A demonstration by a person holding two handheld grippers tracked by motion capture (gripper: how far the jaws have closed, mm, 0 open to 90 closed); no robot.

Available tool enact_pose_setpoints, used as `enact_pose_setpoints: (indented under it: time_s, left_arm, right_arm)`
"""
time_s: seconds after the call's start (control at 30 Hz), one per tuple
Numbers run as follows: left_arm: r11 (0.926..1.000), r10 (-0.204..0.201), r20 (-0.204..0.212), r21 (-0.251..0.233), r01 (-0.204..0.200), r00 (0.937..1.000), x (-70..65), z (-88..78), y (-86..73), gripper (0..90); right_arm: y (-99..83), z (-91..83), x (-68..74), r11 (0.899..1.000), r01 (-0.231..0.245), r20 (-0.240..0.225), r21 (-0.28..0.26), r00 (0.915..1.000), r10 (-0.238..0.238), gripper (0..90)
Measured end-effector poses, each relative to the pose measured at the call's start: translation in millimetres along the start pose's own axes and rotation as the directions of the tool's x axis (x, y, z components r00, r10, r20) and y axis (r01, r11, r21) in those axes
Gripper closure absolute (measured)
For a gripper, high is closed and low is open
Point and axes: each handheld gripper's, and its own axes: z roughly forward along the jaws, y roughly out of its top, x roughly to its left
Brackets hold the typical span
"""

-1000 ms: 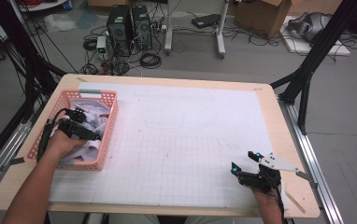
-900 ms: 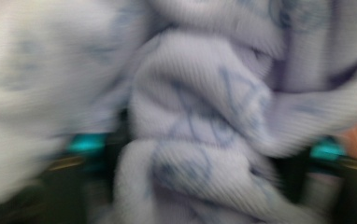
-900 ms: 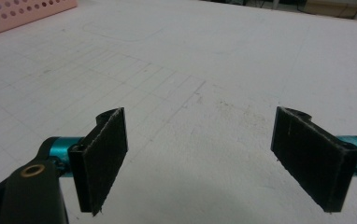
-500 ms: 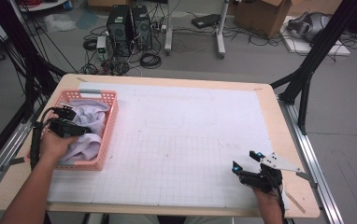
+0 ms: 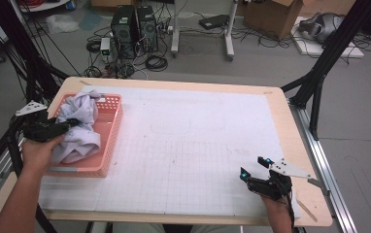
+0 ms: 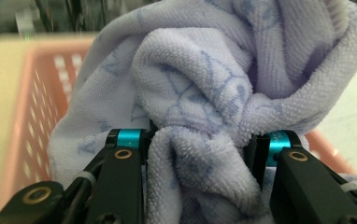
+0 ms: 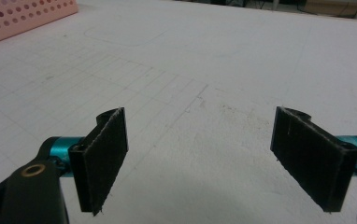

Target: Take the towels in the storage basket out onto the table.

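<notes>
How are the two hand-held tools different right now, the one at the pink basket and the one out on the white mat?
The left tool is clamped on a bunched lilac towel at the pink basket; the right tool stands wide open with nothing between its pads. The left tool is held up at the table's left edge; the right tool sits low over the bare white mat near the front right corner. Both are black with blue fittings and trailing cables.

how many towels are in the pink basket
1 that can be made out: a lavender towel bunched in the pink basket at the table's left, pinched by the left tongs and partly raised. More cloth may lie hidden beneath it.
</notes>
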Motion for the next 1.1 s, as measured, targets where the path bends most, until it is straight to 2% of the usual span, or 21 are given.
enact_pose_setpoints:
  time_s: [0.07, 0.17, 0.33, 0.37, 0.4, 0.53, 0.63, 0.7, 0.73, 0.8, 0.83, 0.87, 0.9, 0.93, 1.03, 1.1]
  left_arm:
    - [0.9988, 0.01, 0.013, -0.047, -0.01, 0.9999, -0.2, -3.8, 1.0, 61.7]
    - [0.9904, 0.033, 0.036, -0.136, -0.027, 0.9988, -1.5, -10.1, 2.8, 61.7]
    - [0.9679, 0.073, 0.067, -0.245, -0.054, 0.9951, -5.8, -18.9, 7.5, 61.6]
    - [0.9612, 0.082, 0.073, -0.269, -0.059, 0.994, -7.1, -21.2, 9.3, 61.5]
    - [0.9588, 0.087, 0.073, -0.277, -0.063, 0.9936, -7.6, -22.4, 10.1, 61.5]
    - [0.9353, 0.112, 0.088, -0.346, -0.075, 0.9897, -13.2, -30.1, 17.2, 61.5]
    - [0.9197, 0.118, 0.113, -0.387, -0.066, 0.9865, -17.2, -33.7, 21.1, 61.5]
    - [0.9086, 0.134, 0.134, -0.412, -0.068, 0.9819, -22.8, -35.9, 24.5, 61.5]
    - [0.9086, 0.134, 0.134, -0.412, -0.068, 0.9819, -22.8, -35.9, 24.5, 61.5]
    - [0.8982, 0.155, 0.158, -0.434, -0.072, 0.9753, -30.2, -35.7, 27.2, 61.5]
    - [0.8982, 0.155, 0.158, -0.434, -0.072, 0.9753, -30.2, -35.7, 27.2, 61.5]
    - [0.8968, 0.166, 0.165, -0.435, -0.08, 0.9721, -32.4, -35.6, 28.2, 61.5]
    - [0.8915, 0.183, 0.18, -0.445, -0.086, 0.9665, -38.0, -34.8, 30.7, 61.4]
    - [0.8915, 0.183, 0.18, -0.445, -0.086, 0.9665, -38.0, -34.8, 30.7, 61.5]
    - [0.8848, 0.208, 0.206, -0.456, -0.094, 0.9562, -47.2, -33.3, 35.2, 61.4]
    - [0.8809, 0.23, 0.224, -0.462, -0.104, 0.9473, -55.3, -31.1, 39.6, 61.3]
  right_arm:
    - [-0.1, -0.2, -1.0, 1.0, -0.001, 0.002, -0.006, 1.0, 0.001, 17.8]
    - [-0.2, -0.9, -1.2, 1.0, -0.01, 0.0, -0.003, 1.0, 0.01, 17.8]
    - [-0.1, -1.2, -1.3, 1.0, -0.006, -0.001, -0.006, 1.0, 0.006, 17.8]
    - [0.0, -1.2, -0.9, 1.0, -0.006, -0.004, -0.007, 1.0, 0.006, 17.8]
    - [0.0, -1.2, -0.9, 1.0, -0.006, -0.004, -0.007, 1.0, 0.006, 17.8]
    - [0.3, -0.6, -0.4, 1.0, 0.001, -0.008, -0.014, 1.0, -0.001, 17.8]
    - [0.6, -0.6, 0.2, 1.0, 0.002, -0.011, -0.014, 0.9999, -0.002, 17.8]
    - [0.9, -0.2, 0.2, 1.0, 0.007, -0.012, -0.017, 0.9999, -0.007, 17.8]
    - [1.1, -0.2, 0.3, 1.0, 0.007, -0.014, -0.017, 0.9999, -0.007, 17.7]
    - [1.3, -0.1, 0.5, 1.0, 0.004, -0.016, -0.015, 0.9999, -0.004, 17.8]
    - [1.5, 0.3, 0.0, 1.0, 0.01, -0.016, -0.019, 0.9998, -0.01, 17.8]
    - [1.5, 0.3, 0.0, 1.0, 0.01, -0.016, -0.019, 0.9998, -0.01, 17.8]
    - [1.5, 0.2, 0.3, 1.0, 0.006, -0.019, -0.015, 0.9998, -0.006, 17.8]
    - [1.5, 0.2, 0.3, 1.0, 0.006, -0.019, -0.015, 0.9998, -0.006, 17.8]
    - [1.9, 0.3, 1.0, 1.0, 0.01, -0.022, -0.015, 0.9997, -0.01, 17.7]
    - [2.0, 0.2, 1.4, 1.0, 0.009, -0.024, -0.015, 0.9997, -0.01, 17.8]
